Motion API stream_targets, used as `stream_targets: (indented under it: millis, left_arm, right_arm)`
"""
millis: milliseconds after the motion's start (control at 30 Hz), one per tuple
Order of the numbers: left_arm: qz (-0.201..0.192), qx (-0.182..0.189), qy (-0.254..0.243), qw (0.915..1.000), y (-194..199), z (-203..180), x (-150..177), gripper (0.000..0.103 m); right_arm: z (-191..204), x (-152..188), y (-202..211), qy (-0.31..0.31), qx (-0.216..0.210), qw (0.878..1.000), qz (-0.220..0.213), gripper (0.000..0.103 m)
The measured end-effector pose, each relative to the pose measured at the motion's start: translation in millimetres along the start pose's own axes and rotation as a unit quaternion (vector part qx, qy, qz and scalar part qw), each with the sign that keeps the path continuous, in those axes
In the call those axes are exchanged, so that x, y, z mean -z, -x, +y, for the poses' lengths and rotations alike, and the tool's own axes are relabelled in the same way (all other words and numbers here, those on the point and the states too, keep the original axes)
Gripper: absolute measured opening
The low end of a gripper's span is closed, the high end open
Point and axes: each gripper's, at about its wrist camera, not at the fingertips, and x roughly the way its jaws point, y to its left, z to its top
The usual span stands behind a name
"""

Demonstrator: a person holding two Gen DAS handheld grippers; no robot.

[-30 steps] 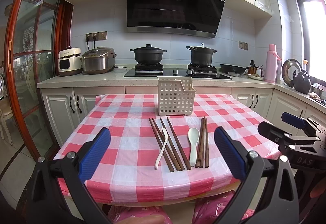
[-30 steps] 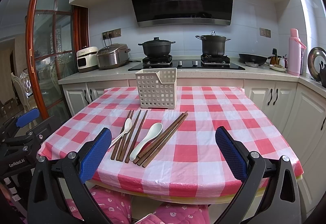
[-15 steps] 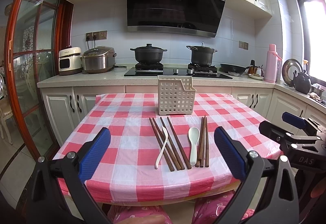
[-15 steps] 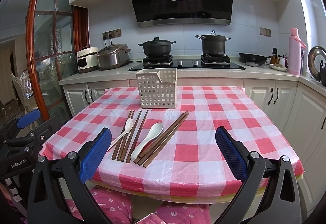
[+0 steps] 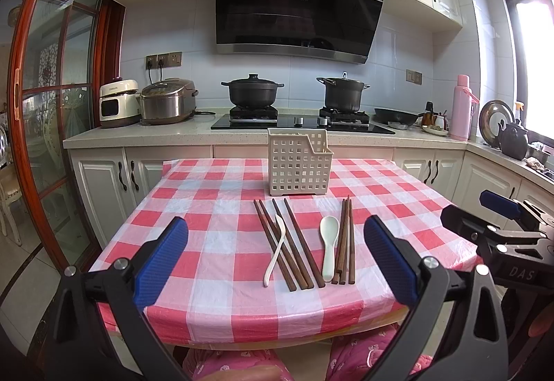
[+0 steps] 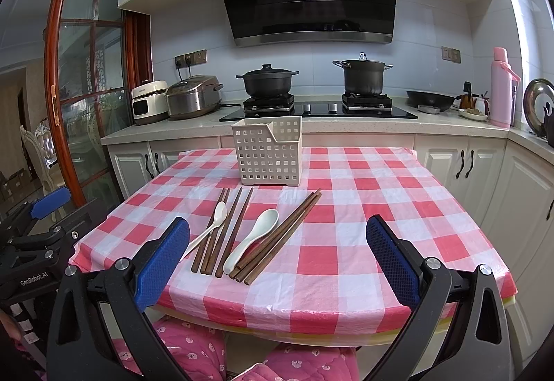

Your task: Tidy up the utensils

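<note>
My left gripper (image 5: pixel 275 261) and right gripper (image 6: pixel 277 261) gape wide, holding nothing. Chopsticks (image 5: pixel 294 242) and spoons (image 5: pixel 328 242) lie near me on the checked table (image 5: pixel 207 242), the basket (image 5: pixel 297 166) farther. Its inside is hidden.

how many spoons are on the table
2. One slim spoon lies across the left bunch of chopsticks. The other spoon lies flat between that bunch and the right bunch of chopsticks. Both are in front of the basket, whose inside is hidden.
</note>
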Motion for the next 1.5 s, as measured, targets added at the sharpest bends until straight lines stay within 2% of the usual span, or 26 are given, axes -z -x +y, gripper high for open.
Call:
stream_targets:
  millis: [400, 600, 733, 900, 1133, 1200, 1500]
  left_arm:
    - [0.007, 0.0, 0.001, 1.0, -3, 0, 6, 0.098]
    - [0.021, -0.008, -0.002, 0.9997, -13, 2, 8, 0.098]
    - [0.048, -0.017, -0.008, 0.9987, -44, 12, 7, 0.098]
    - [0.094, -0.021, 0.009, 0.9953, -92, 29, 8, 0.098]
    - [0.153, -0.033, 0.028, 0.9872, -152, 45, 10, 0.098]
    - [0.173, -0.026, 0.032, 0.984, -167, 49, 11, 0.098]
    - [0.225, -0.025, 0.043, 0.973, -212, 65, 14, 0.098]
  right_arm:
    - [-1, -1, -1, -0.003, 0.001, 1.0, 0.007, 0.096]
    - [-6, -3, -17, -0.005, 0.006, 1.0, 0.019, 0.096]
    - [-15, -1, -48, -0.005, 0.019, 0.999, 0.043, 0.096]
    - [-29, -1, -93, -0.022, 0.032, 0.997, 0.073, 0.096]
    - [-42, -5, -137, -0.044, 0.036, 0.993, 0.105, 0.096]
    - [-44, -4, -146, -0.05, 0.036, 0.991, 0.115, 0.096]
    - [-57, 2, -192, -0.074, 0.041, 0.982, 0.169, 0.096]
